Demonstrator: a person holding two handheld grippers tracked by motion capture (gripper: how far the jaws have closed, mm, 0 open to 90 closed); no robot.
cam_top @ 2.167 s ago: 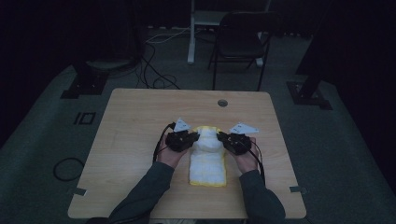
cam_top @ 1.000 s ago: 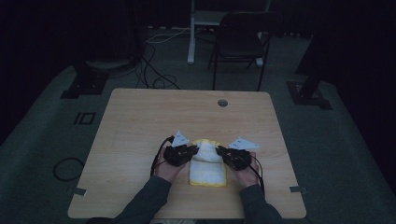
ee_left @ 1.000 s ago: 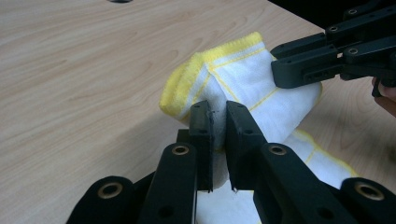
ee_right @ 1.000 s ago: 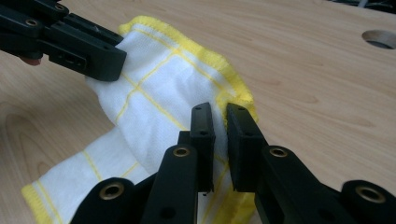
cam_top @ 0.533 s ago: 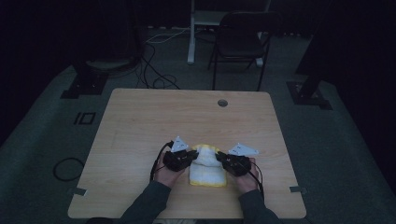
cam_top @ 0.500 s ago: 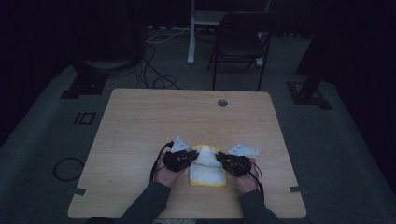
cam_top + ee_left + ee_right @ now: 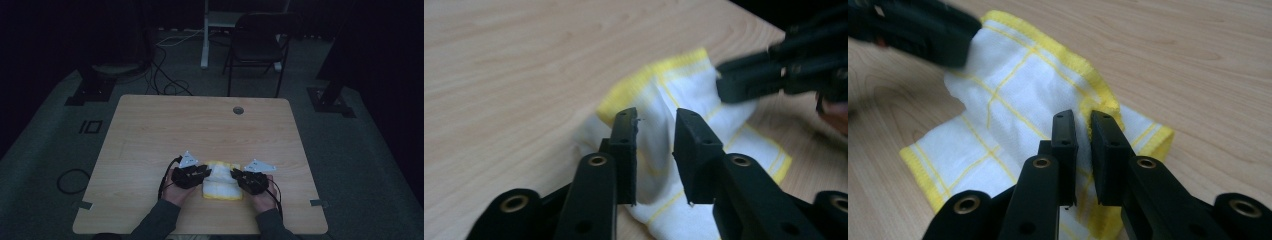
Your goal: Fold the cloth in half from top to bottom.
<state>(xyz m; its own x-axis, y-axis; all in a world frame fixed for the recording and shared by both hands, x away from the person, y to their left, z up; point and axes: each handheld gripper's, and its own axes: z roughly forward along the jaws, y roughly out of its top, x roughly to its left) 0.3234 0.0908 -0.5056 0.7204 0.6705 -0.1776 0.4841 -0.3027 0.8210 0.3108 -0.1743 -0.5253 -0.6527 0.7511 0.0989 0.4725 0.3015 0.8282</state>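
Fingers of the right gripper (image 7: 1082, 125) are standing nearly closed, pinching a yellow-hemmed fold of the cloth (image 7: 1013, 105) between them. The left gripper (image 7: 655, 125) is holding its fingers a little wider apart, with a raised ridge of the same white cloth (image 7: 659, 100) lying in the gap; whether they are actually gripping it is hard to tell.

From the high view, a person's two hands are working side by side at the near edge of a wooden table (image 7: 200, 125). The cloth (image 7: 221, 181), white with yellow check lines and a yellow border, is lying partly folded between the left gripper (image 7: 202, 173) and the right gripper (image 7: 239, 176).

This looks like the middle of a folding step, both far corners being gathered. Next, the left fingers probably need to close firmly before both hands carry the edge over together, keeping the hems aligned.
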